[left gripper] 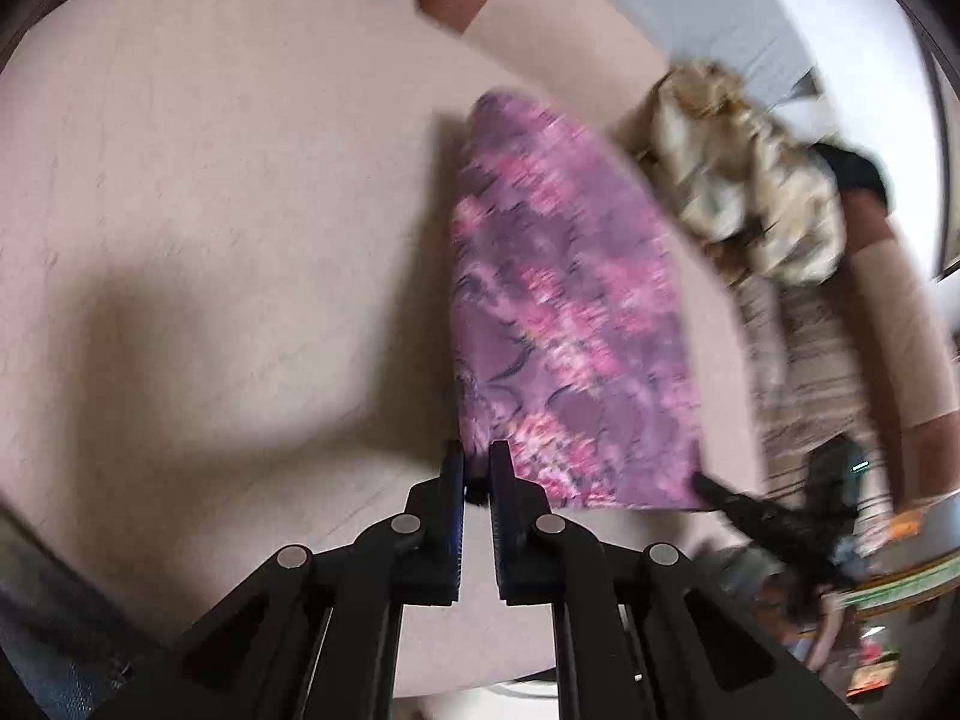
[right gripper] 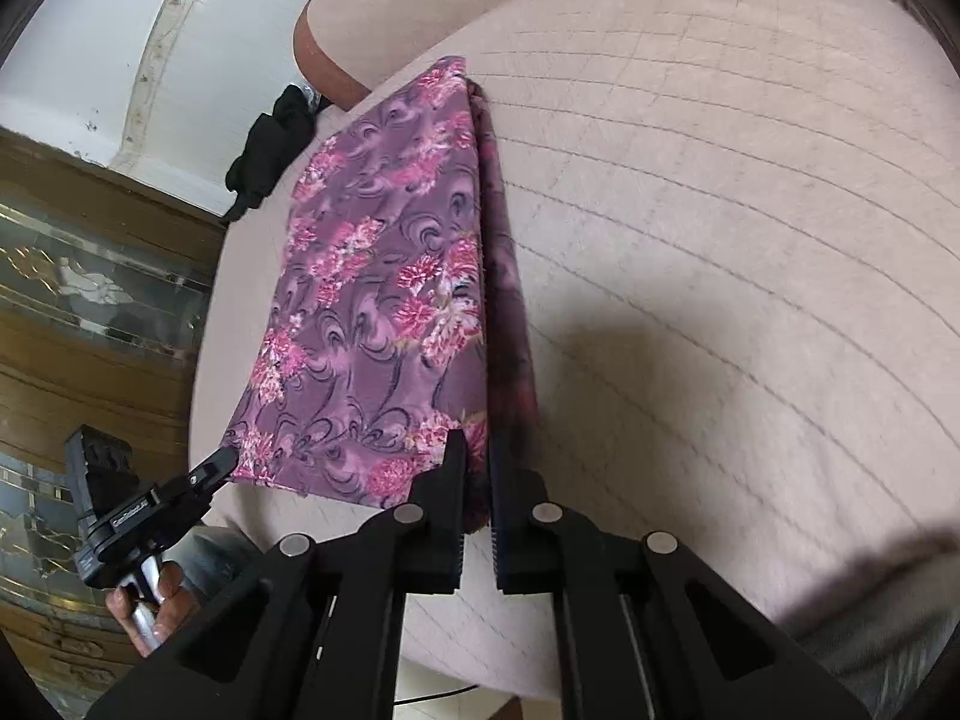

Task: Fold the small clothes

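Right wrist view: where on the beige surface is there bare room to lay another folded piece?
The broad stretch of the beige surface right of the purple floral cloth lies bare. Left of the cloth only a narrow strip remains before the edge, with a black item there. The far end holds a crumpled pile.

I note cloth (right gripper: 384,312) purple with pink-and-white flower clusters and dark swirl lines; its reverse fold (right gripper: 510,300) darker maroon-purple; table cover (right gripper: 720,240) pale beige with faint grid lines; both grippers, left gripper (left gripper: 477,468) and right gripper (right gripper: 477,462), black with silver pivot pins; crumpled garment (left gripper: 750,180) cream and tan, blurred; bundle (right gripper: 270,138) at cover's edge black; wall (right gripper: 120,48) white; cabinet (right gripper: 90,276) brown with mirrored panels.
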Action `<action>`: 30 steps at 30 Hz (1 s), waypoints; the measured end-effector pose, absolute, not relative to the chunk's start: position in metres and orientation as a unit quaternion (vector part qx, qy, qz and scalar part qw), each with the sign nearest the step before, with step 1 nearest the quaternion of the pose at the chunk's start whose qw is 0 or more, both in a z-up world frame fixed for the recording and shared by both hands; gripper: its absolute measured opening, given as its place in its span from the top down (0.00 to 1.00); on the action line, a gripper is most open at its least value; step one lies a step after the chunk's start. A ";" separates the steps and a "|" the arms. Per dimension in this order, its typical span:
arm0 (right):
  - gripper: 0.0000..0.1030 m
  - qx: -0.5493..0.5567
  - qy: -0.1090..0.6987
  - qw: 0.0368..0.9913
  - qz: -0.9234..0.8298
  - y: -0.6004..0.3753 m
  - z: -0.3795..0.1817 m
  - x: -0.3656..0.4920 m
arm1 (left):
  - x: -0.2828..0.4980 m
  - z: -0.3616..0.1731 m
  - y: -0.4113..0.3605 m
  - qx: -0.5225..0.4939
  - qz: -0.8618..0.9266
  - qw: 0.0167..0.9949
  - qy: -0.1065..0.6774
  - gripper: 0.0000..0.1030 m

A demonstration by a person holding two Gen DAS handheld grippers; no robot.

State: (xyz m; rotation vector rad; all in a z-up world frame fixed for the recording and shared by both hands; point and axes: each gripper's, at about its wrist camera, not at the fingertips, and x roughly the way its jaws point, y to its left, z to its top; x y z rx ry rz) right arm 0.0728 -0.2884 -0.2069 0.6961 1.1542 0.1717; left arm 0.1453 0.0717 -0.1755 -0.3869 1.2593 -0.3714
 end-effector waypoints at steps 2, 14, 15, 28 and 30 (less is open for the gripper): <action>0.93 0.322 0.553 0.765 0.072 -0.285 -0.223 0.078 | 0.149 -0.195 0.072 -0.180 -0.148 0.760 0.607 0.93; 0.32 0.327 0.512 0.791 0.074 -0.291 -0.193 0.091 | 0.152 -0.164 0.079 -0.188 -0.139 0.794 0.561 0.50; 0.32 0.329 0.512 0.789 0.083 -0.291 -0.191 0.094 | 0.159 -0.159 0.077 -0.190 -0.147 0.794 0.558 0.41; 0.31 0.295 0.520 0.791 0.127 -0.311 -0.175 0.285 | 0.339 -0.171 0.031 -0.201 -0.165 0.765 0.590 0.33; 0.31 0.301 0.515 0.791 0.133 -0.315 -0.185 0.311 | 0.367 -0.187 0.028 -0.230 -0.179 0.747 0.598 0.33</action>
